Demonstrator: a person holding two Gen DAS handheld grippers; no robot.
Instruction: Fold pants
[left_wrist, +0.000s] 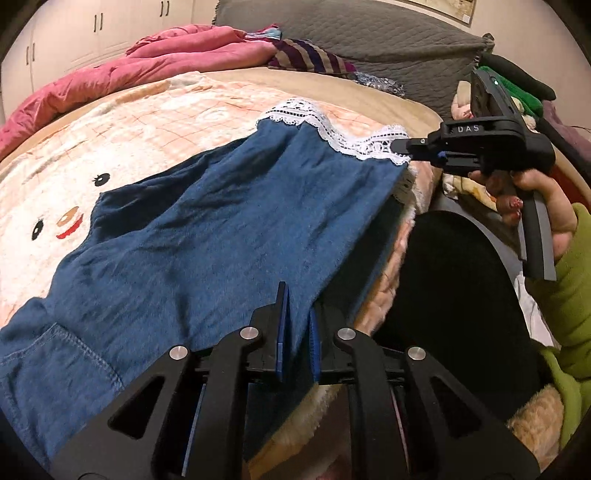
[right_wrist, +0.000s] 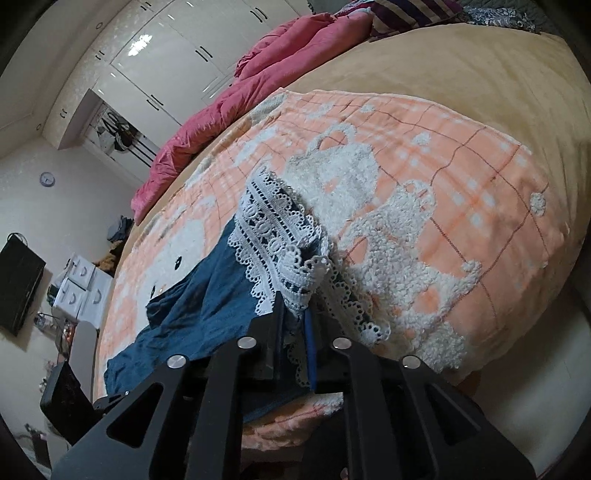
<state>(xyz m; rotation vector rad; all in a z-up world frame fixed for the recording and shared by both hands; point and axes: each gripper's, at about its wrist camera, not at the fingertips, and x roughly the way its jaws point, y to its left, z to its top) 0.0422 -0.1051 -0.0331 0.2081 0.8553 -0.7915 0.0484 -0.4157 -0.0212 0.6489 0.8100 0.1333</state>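
1. While the blue pants (left_wrist: 207, 229) lay spread along the near edge of the peach blanket (left_wrist: 155, 122), both grippers had hold of them: the left gripper (left_wrist: 297, 325) was closed on the blue cloth at the blanket's near edge, and the right gripper (right_wrist: 295, 325) was closed on the white lace hem (right_wrist: 280, 251), further along that same edge.
2. Risk of slip at the right grip: the pads held openwork lace, apparently bunched. Lace is thin and stretchy; a sharp pull would likely drag it out or snag a loop on a finger.
3. Risk of uneven fold: the leg toward the blanket's middle lay wrinkled, and whether both layers were caught could not be told. If only the upper layer was pinched, the lower would stay behind on lifting.
4. Risk of drag: the blanket's pile looked fluffy and would probably cling, so a low sweep could crumple the cloth.
5. Risk of fall: the held edge overhung the blanket's near edge beside the person's dark lap (left_wrist: 450, 280); an early release there would probably drop the cloth off the blanket.
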